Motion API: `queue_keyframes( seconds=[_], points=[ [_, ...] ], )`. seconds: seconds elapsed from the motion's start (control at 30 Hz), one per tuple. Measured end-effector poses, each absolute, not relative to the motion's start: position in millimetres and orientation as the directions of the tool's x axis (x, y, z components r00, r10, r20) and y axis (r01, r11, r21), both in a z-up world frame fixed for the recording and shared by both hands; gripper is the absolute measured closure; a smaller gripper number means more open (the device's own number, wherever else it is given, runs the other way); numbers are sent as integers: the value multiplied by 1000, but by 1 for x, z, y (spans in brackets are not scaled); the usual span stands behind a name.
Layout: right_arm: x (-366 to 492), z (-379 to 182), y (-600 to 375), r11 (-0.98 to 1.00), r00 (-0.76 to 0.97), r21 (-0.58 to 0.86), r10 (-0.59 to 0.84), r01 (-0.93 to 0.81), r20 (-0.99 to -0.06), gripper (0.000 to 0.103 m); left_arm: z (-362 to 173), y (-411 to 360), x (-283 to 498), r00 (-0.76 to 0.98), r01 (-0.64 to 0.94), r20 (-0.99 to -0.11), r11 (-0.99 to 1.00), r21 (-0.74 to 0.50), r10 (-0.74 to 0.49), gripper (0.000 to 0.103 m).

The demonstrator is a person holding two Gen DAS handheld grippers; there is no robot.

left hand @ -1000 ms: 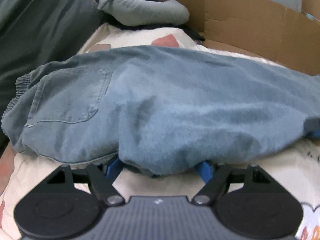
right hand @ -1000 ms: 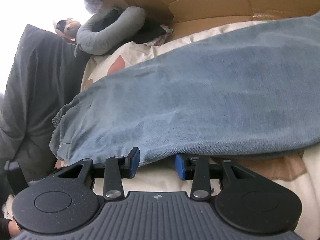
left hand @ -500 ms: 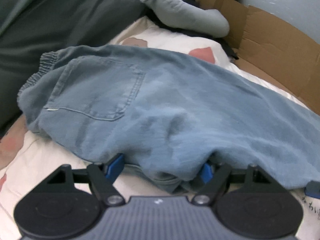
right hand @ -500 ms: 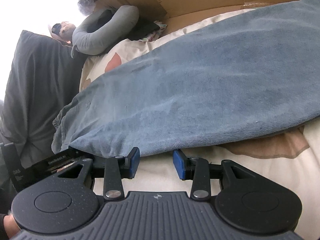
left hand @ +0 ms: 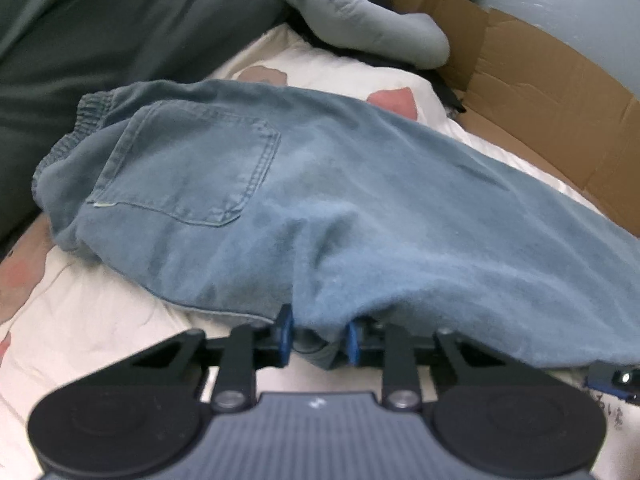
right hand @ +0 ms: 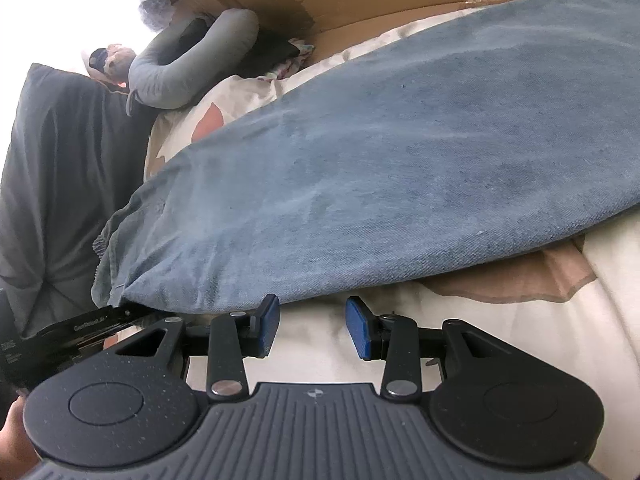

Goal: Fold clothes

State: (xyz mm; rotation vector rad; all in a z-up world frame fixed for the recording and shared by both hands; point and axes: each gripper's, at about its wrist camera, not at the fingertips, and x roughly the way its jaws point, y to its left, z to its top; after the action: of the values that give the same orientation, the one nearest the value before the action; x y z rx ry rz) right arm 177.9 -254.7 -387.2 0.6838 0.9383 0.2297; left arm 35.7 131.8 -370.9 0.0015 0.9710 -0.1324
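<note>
The blue jeans [left hand: 360, 208] lie flat on the white bedsheet [left hand: 100, 312], with their long axis running across both views: the waistband and the back pocket [left hand: 188, 168] are at the left, and the leg stretches away to the right. The left gripper [left hand: 318, 336] has just been closing, and its blue pads now pinch a bunch of the near edge of the jeans, close to the seat part. The right gripper [right hand: 312, 324] is half open and holds nothing; the hem of the leg lies just beyond its fingertips, not between them. So the cloth is in front of both grippers, and the left one is nearer to the waist end. I judge that the right gripper must go a little forward to take the edge before any fold across the long axis can start.
</note>
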Motion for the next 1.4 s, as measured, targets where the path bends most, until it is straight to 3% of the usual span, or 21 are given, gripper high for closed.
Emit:
queue_keyframes(
  seconds=[0.17, 0.23, 0.3, 0.4, 0.5, 0.6, 0.73, 0.93, 1.1, 1.27, 1.37, 1.4],
  points=[
    [176, -390, -255, 770, 581, 629, 464, 108, -669, 60, -382, 137, 41, 507, 70, -850, 990, -125, -144, 63],
    [176, -391, -254, 772, 577, 627, 466, 105, -671, 60, -386, 133, 41, 504, 87, -848, 987, -137, -162, 45],
    [176, -392, -253, 775, 573, 624, 468, 100, -673, 60, -390, 127, 40, 514, 116, -841, 985, -129, -170, 34],
    [176, -393, -252, 778, 569, 620, 468, 98, -676, 60, -395, 116, 40, 530, 154, -834, 985, -83, -153, 28],
    [176, -394, -253, 778, 568, 620, 466, 102, -678, 60, -397, 111, 44, 549, 156, -828, 987, -35, -116, 32],
    [176, -394, -253, 780, 569, 617, 463, 102, -679, 60, -395, 117, 44, 554, 137, -827, 990, -19, -93, 57],
    [174, -394, -254, 782, 572, 616, 461, 99, -678, 60, -387, 128, 38, 549, 156, -828, 987, -29, -112, 75],
    [173, -393, -258, 780, 578, 617, 457, 105, -676, 60, -369, 138, 35, 546, 156, -828, 986, -51, -129, 86],
    [172, -394, -262, 778, 583, 618, 450, 115, -676, 60, -370, 138, 39, 533, 146, -836, 987, -62, -131, 88],
    [171, -395, -263, 777, 582, 619, 451, 118, -677, 60, -381, 137, 41, 497, 128, -857, 988, -84, -137, 79],
    [170, -395, -262, 778, 578, 618, 454, 115, -678, 60, -387, 134, 42, 493, 136, -857, 986, -97, -152, 61],
    [170, -395, -261, 778, 577, 618, 455, 113, -678, 60, -389, 133, 42, 492, 146, -855, 984, -106, -165, 49]
  ],
)
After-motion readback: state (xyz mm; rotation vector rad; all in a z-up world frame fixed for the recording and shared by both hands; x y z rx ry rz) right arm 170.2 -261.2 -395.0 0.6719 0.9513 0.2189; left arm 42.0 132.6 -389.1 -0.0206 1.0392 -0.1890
